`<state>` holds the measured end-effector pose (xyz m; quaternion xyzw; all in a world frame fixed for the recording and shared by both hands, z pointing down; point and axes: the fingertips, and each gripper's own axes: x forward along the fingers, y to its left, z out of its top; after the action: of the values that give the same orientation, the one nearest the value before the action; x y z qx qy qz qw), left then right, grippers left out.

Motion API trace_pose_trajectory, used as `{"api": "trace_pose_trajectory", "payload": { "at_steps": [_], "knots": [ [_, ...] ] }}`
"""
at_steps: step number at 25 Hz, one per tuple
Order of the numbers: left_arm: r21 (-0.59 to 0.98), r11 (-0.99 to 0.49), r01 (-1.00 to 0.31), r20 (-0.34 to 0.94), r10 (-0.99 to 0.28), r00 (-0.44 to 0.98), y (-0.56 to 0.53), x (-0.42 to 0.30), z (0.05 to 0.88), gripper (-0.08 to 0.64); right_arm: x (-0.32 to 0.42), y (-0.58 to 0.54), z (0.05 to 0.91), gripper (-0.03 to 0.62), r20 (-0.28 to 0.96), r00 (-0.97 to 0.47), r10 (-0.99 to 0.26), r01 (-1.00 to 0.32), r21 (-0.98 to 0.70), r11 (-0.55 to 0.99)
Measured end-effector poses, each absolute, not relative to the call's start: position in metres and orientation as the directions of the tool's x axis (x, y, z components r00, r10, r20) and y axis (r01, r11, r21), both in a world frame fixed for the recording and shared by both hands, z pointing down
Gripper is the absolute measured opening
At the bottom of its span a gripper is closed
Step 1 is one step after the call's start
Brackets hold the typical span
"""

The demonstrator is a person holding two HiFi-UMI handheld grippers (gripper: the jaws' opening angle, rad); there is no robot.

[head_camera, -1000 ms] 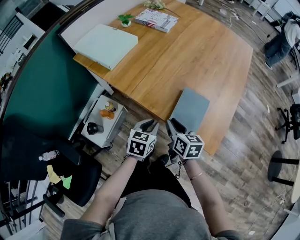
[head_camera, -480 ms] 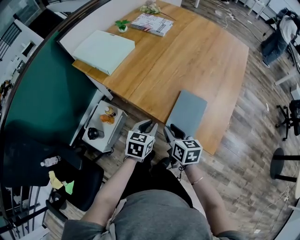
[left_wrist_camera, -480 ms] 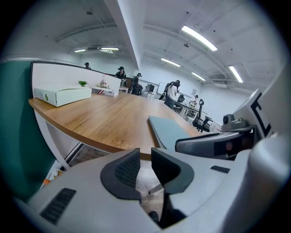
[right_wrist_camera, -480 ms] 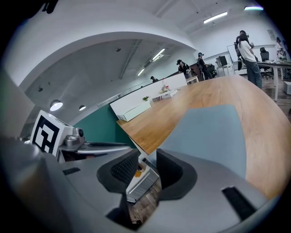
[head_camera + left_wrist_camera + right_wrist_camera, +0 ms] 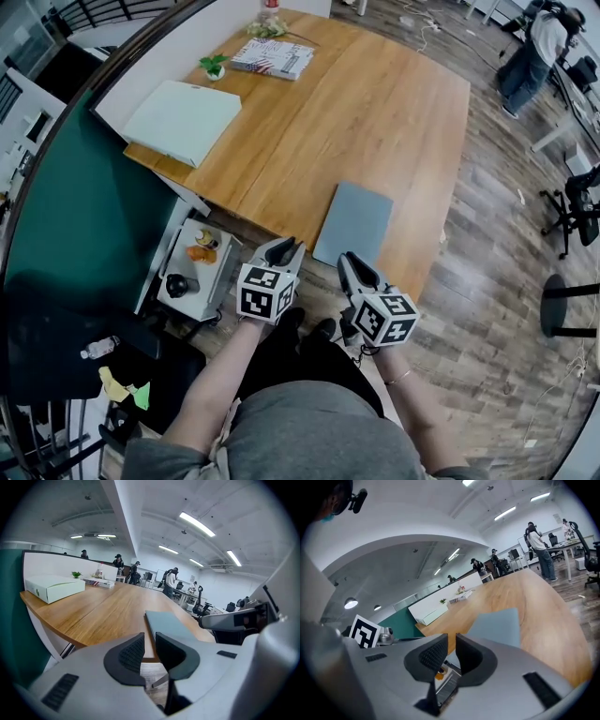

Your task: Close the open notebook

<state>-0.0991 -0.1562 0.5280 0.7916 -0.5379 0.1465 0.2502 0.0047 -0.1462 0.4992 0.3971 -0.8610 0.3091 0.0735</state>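
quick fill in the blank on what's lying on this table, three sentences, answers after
1. The grey notebook lies ___ near the front edge of the wooden table.
2. In the head view, the pale box sits near the table's far ___ corner.
3. The small potted plant stands between the pale box and a flag-covered ___.

Missing words: closed; left; book

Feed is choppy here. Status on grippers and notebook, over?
Left gripper empty, jaws slightly apart. Right gripper empty, jaws closing. Notebook lies shut on table. Nothing in the way.
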Motion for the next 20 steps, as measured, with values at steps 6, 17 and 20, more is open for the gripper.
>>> {"api": "trace_pose_trajectory", "payload": {
  "at_steps": [6,17,20],
  "knots": [
    [0.207,-0.347,-0.915,0.478,-0.780,0.404,-0.169,-0.086,0.517,0.081,0.037,-0.157,0.484,0.032,0.336,-0.584,-0.739,-0.787,-0.455,0.416],
    [0.174,-0.425,-0.888,0.425,-0.781,0.457,-0.189,-0.058,0.493,0.051,0.097,-0.162,0.461,0.006,0.285,-0.443,-0.850,-0.849,-0.439,0.295],
    [0.167,-0.447,-0.879,0.411,-0.779,0.474,-0.194,-0.050,0.487,0.043,0.110,-0.160,0.456,0.006,0.273,-0.410,-0.870,-0.860,-0.434,0.269]
  ]
}}
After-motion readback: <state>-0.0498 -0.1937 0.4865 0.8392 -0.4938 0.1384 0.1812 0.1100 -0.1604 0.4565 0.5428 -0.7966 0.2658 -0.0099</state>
